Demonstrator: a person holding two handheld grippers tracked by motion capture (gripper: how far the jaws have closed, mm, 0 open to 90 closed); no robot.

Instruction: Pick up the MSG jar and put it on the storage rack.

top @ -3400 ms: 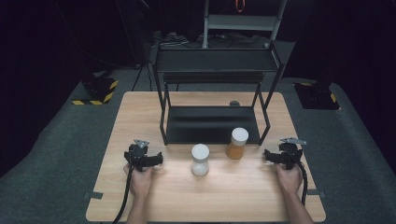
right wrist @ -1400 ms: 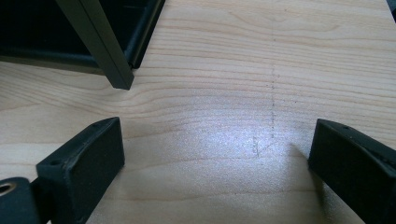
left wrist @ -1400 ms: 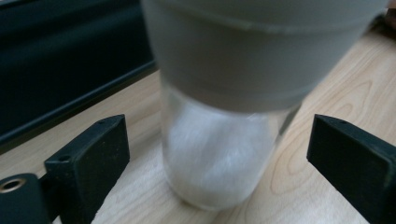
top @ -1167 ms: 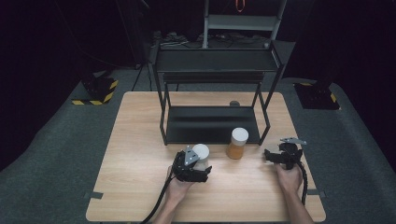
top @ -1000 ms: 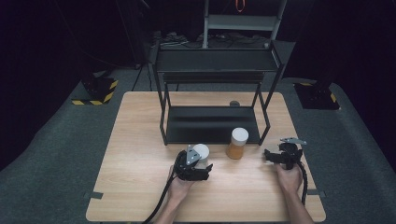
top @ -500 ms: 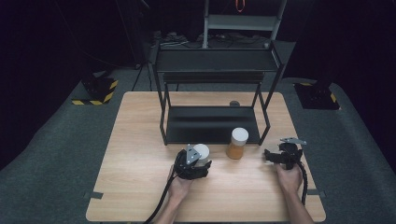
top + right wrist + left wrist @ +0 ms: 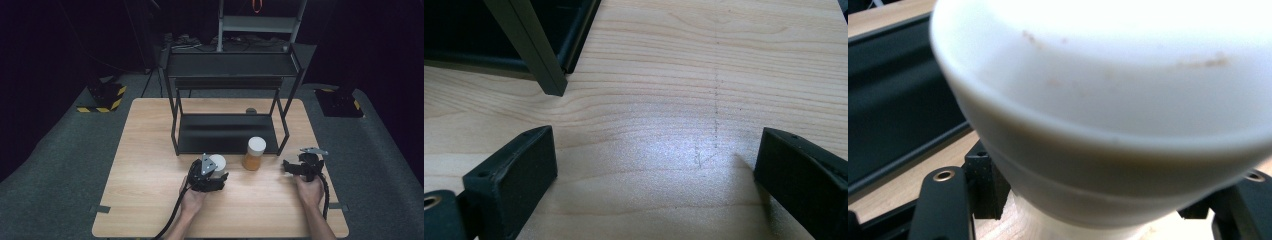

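High view: my left gripper (image 7: pixel 214 172) has just closed its jaws on the white-lidded round jar (image 7: pixel 218 162), which stands on the pale wooden table (image 7: pixel 140 200) in front of the black metal shelf rack (image 7: pixel 227 132). Farther right, my right gripper (image 7: pixel 289 165) rests on the tabletop, jaws wide apart and empty.

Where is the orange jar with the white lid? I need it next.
High view: the orange jar with the white lid stands front of the black shelf rack, right of the white jar.
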